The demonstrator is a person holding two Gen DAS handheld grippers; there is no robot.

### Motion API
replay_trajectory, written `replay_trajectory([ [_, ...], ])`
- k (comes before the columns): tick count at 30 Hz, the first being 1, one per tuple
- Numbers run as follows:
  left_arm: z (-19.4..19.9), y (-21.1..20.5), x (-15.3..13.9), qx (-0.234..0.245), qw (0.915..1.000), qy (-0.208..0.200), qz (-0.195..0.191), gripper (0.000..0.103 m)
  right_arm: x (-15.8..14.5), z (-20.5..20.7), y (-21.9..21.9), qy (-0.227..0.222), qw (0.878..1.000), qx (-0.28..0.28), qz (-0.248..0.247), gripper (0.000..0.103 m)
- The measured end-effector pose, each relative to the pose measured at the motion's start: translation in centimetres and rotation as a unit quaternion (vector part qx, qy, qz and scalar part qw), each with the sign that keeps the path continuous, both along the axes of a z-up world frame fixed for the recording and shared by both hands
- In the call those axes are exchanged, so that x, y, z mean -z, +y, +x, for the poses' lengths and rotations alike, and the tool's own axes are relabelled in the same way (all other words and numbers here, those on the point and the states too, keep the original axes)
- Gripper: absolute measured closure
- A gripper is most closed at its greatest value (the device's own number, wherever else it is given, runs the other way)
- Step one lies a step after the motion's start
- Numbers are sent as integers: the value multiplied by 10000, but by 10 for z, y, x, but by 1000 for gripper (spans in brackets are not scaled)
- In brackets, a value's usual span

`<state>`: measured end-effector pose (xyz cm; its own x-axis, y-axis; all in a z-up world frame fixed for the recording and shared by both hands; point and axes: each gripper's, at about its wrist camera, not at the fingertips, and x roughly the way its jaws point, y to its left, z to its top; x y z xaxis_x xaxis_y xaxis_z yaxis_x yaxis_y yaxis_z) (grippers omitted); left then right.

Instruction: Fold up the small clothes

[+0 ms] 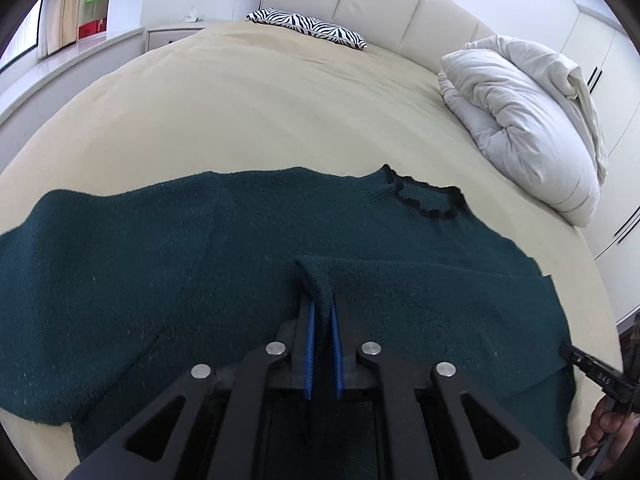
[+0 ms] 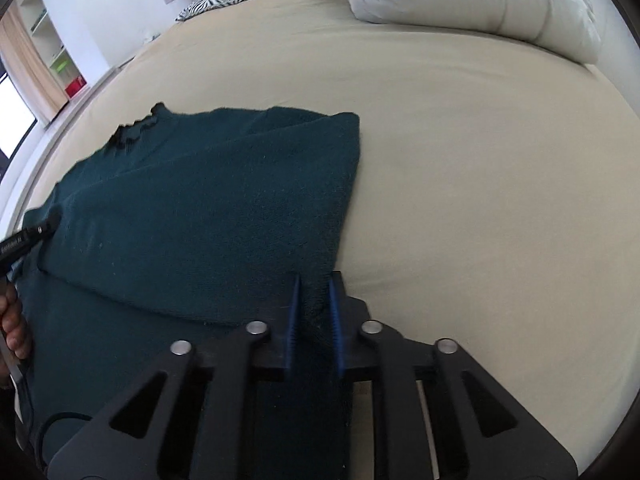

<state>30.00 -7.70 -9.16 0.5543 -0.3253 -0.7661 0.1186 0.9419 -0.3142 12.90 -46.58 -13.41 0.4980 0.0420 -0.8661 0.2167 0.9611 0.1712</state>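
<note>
A dark green knitted sweater (image 1: 224, 248) lies spread on the beige sheet of a bed (image 1: 248, 112), its black-trimmed neckline (image 1: 424, 200) ahead and to the right of the left gripper's jaws. The left gripper (image 1: 322, 300) has its jaws drawn nearly together, pinching a raised fold of the sweater's knit between the blue pads (image 1: 310, 344); the fabric peaks into a small ridge just ahead of the tips, and a folded-over panel of the garment runs off to the right of them. In the right wrist view, the right gripper (image 2: 314, 292) likewise has its jaws narrowly set with a bunched edge of the sweater (image 2: 208, 216) caught between the blue pads (image 2: 336, 332), at the garment's near right corner. From there a folded layer stretches ahead and to the left of the jaws, its straight edge running forward beside bare sheet on the right. The neckline (image 2: 134, 132) lies far ahead on the left. At the left edge of that view the other tool's black body and the person's hand (image 2: 14, 320) show. A white duvet (image 1: 520, 120) is heaped well beyond the left jaws to the right, and a zebra-striped pillow (image 1: 308, 28) sits far ahead by the padded headboard (image 1: 380, 4).
</note>
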Motion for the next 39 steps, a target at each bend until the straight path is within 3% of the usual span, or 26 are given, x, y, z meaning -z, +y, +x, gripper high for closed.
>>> replay_trajectory([
  [10,2,-16,8,40,10000,-56,-70,94,4,-25,-35,-286,9968,477,571,98],
  [15,2,-8,12,102,9998,-26,-184,94,31,-23,-45,-429,9925,706,904,101],
  [22,0,-3,13,140,9994,11,-306,91,5,-21,-38,-300,9955,675,593,95],
  [25,-2,-4,14,127,9995,-22,-282,91,-25,-23,-30,-619,9951,769,105,94],
  [28,-3,-1,15,97,9992,0,-375,90,-40,-11,-7,-829,9958,301,264,94],
  [30,-3,3,16,90,9987,27,-492,90,-31,1,9,-725,9969,0,298,94],
  [33,-5,16,14,28,9982,57,-590,90,20,18,10,-107,9991,-10,406,90],
  [34,-7,21,11,-54,9983,27,-586,90,27,11,3,-452,9966,57,692,91],
  [36,-13,35,5,-386,9979,-43,-515,91,23,0,-5,-603,9933,194,962,91],
  [39,-17,42,-2,-561,9974,-126,-424,90,4,-9,2,-557,9963,376,533,87],
])
